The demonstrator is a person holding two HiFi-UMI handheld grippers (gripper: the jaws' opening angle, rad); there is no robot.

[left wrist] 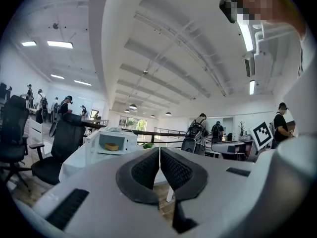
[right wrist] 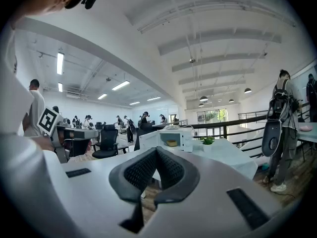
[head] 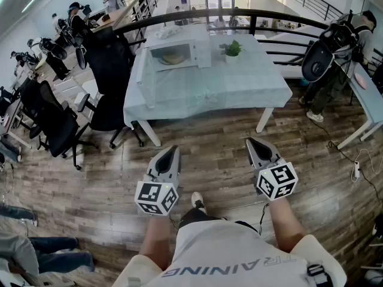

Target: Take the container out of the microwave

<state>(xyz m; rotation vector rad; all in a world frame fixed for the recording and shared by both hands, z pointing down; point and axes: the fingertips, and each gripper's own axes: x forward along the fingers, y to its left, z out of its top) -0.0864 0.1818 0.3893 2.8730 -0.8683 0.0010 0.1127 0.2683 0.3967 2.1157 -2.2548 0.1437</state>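
Observation:
A white microwave (head: 179,54) stands at the far side of a table draped in a pale cloth (head: 203,94), its door swung open to the left. Inside lies a yellowish container (head: 173,58), which also shows as a small yellow container (left wrist: 111,146) in the left gripper view and as a small one (right wrist: 171,143) in the right gripper view. My left gripper (head: 172,152) and right gripper (head: 254,143) hover over the wooden floor, well short of the table. Both point toward it with jaws shut and nothing between them.
A small potted plant (head: 232,48) stands right of the microwave. Black office chairs (head: 108,100) crowd the table's left side. A person with a backpack (head: 332,49) stands at the right beside another white table (head: 366,103). A dark railing (head: 239,15) runs behind.

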